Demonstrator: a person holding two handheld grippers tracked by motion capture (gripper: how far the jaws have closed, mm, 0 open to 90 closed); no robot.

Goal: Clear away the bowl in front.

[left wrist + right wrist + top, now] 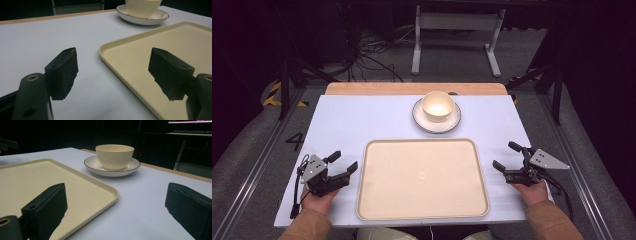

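- the bowl [438, 105] sits upright on the saucer [422, 121] at the far middle of the worktop [342, 120], just beyond the far edge of the tray [422, 179] and apart from it.
- the bowl looks like glazed ceramic: stiff, likely smooth and slippery, with some weight, and it would chip if knocked. it seems empty as far as the high view tells.
- the best hold is probably across the rim wall, one pad inside and one outside; the curved outer wall alone would likely slip.
- the saucer is thin and low with a dark rim line; it rests loose under the bowl and may slide or tip if the bowl drags.
- the left tongs [343, 163] rest at the tray's left edge, jaws wide apart, holding nothing.
- the right tongs [507, 156] rest at the tray's right edge, also spread open and empty.
- the tray is broad, shallow and bare; its raised rim lies between both tongs and the bowl, so a reach should go over it.
- nothing else crowds the worktop.
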